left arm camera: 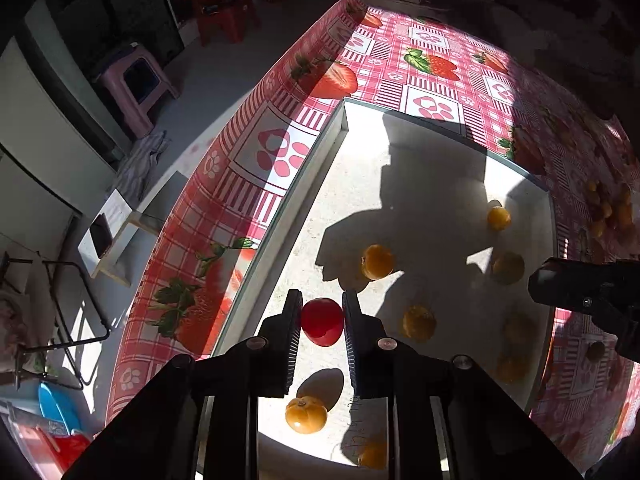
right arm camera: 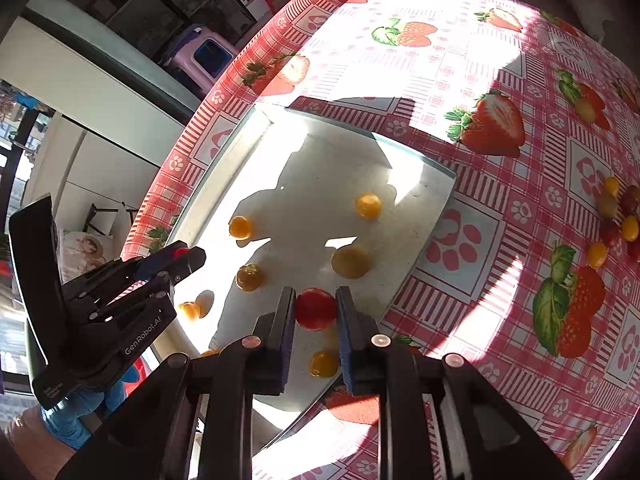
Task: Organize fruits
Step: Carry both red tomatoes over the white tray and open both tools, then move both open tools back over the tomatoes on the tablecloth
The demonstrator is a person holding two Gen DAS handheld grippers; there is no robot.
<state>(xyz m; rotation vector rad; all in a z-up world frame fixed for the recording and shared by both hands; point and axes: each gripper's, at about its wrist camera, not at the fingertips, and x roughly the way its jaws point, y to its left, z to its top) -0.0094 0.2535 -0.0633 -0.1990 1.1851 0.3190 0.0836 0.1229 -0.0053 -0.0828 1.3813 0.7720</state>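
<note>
A white tray point(left arm camera: 304, 196) lies on the strawberry tablecloth and holds several yellow cherry tomatoes point(left arm camera: 377, 261). My left gripper point(left arm camera: 322, 312) is shut on a red cherry tomato point(left arm camera: 322, 321) above the tray's left part. My right gripper point(right arm camera: 316, 304) is shut on another red cherry tomato point(right arm camera: 315, 309) above the tray's point(right arm camera: 440, 200) near right edge. The left gripper also shows in the right wrist view point(right arm camera: 186, 258) with its red tomato point(right arm camera: 181, 252). Yellow tomatoes point(right arm camera: 368, 205) lie in the tray.
A pile of loose yellow and red tomatoes point(right arm camera: 618, 216) lies on the cloth to the right of the tray. The table edge point(left arm camera: 208, 208) runs close along the tray's left side, with stools point(left arm camera: 136, 84) and floor below.
</note>
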